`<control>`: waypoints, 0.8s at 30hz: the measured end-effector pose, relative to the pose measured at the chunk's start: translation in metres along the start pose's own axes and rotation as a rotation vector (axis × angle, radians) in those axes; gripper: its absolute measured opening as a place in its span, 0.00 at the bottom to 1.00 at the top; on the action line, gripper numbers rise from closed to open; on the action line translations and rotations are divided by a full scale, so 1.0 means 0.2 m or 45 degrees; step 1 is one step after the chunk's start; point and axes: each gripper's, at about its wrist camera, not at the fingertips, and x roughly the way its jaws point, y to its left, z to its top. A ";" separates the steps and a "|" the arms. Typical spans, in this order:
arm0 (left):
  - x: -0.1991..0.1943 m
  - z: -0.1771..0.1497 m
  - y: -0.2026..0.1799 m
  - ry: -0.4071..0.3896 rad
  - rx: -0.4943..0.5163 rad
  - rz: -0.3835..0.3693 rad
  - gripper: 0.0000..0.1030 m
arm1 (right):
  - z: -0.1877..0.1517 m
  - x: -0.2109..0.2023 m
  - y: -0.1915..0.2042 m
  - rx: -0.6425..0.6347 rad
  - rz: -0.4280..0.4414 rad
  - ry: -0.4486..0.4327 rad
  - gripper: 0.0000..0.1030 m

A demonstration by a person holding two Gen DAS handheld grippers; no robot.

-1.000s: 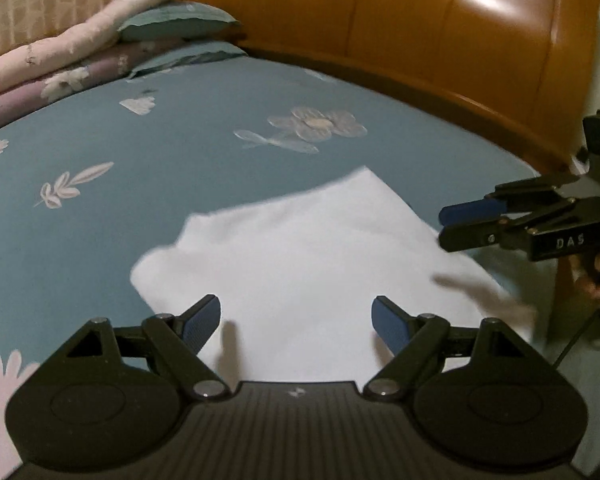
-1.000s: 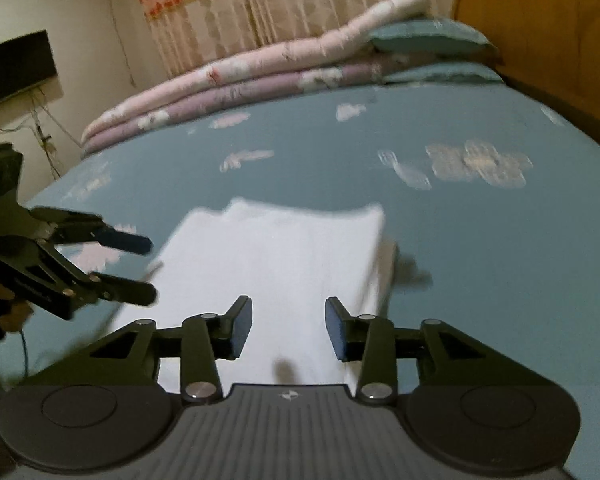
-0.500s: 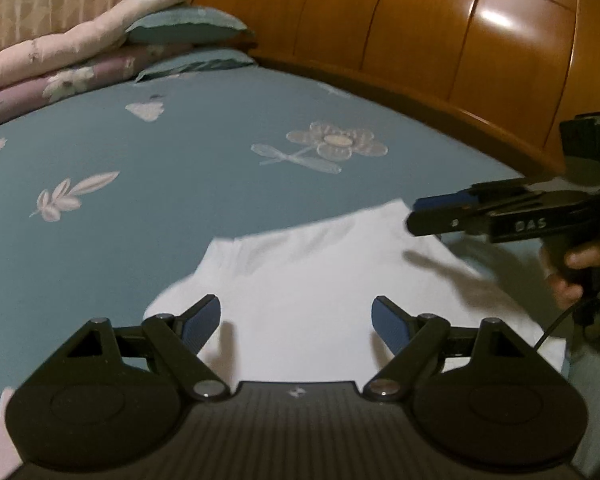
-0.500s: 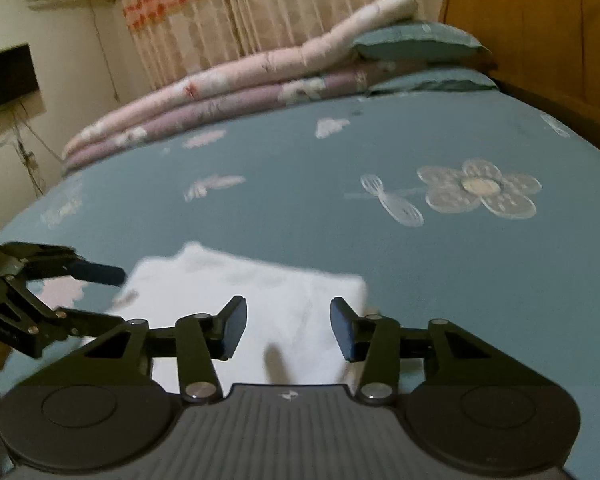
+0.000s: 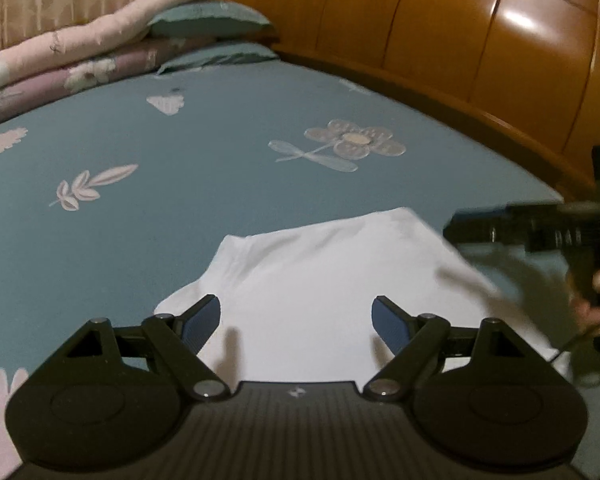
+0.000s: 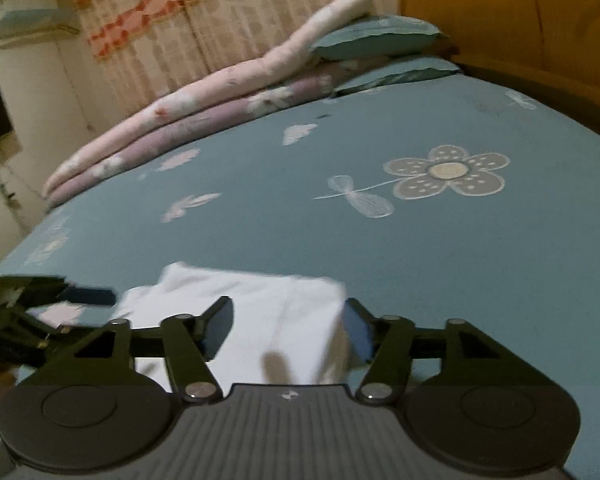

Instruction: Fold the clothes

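Currently a white garment (image 5: 332,284) lies folded into a rough rectangle on the blue bedsheet (image 5: 180,184), near edge of the bed, headboard (image 5: 480,48) far right.

Left gripper (image 5: 296,318): fingers spread wide, nothing between them, poised over the near part of the cloth. Whether the tips touch the fabric cannot be told.

Right gripper (image 6: 288,330): fingers also apart, empty, straddling the garment's right fold (image 6: 324,320). In the left view it shows only as a dark blur at right, so it is in motion.

Risks, as judged:
- Right gripper sweeping fast and low; a fingertip could catch the top layer and drag the fold open.
- Cloth is thin and limp, stacked in layers. A pinch at the edge may take only the upper layer, and the stack then peels apart on lifting.
- Grippers close on opposite sides; uneven pulls would skew the rectangle or bunch it.
- Soft sheet beneath could get pinched together with the garment.

Folded quilts (image 6: 204,108) and pillows (image 6: 376,36) sit far off, no obstruction.
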 end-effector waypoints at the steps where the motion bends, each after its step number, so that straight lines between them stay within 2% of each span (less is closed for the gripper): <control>1: -0.03 -0.01 -0.01 0.004 -0.028 -0.015 0.80 | -0.03 -0.03 0.02 0.008 0.039 0.020 0.69; 5: -0.14 -0.10 -0.09 0.014 -0.131 -0.047 0.80 | -0.14 -0.11 0.10 0.018 0.135 0.118 0.70; 8: -0.15 -0.19 -0.14 0.034 -0.203 -0.104 0.80 | -0.24 -0.14 0.10 0.027 0.113 0.178 0.72; 10: -0.12 -0.25 -0.18 0.082 -0.226 -0.102 0.80 | -0.27 -0.19 0.08 0.051 0.110 0.154 0.72; 14: -0.08 -0.29 -0.26 0.128 -0.157 -0.024 0.80 | -0.26 -0.28 0.11 0.003 -0.026 0.138 0.72; 18: -0.17 -0.26 -0.35 0.097 -0.102 -0.063 0.82 | -0.27 -0.40 0.14 -0.003 0.017 0.101 0.72; 21: -0.22 -0.27 -0.42 0.098 -0.054 -0.077 0.83 | -0.31 -0.44 0.14 0.005 -0.013 0.106 0.73; 24: -0.20 -0.34 -0.43 0.151 -0.095 -0.112 0.83 | -0.33 -0.45 0.13 0.052 -0.030 0.124 0.75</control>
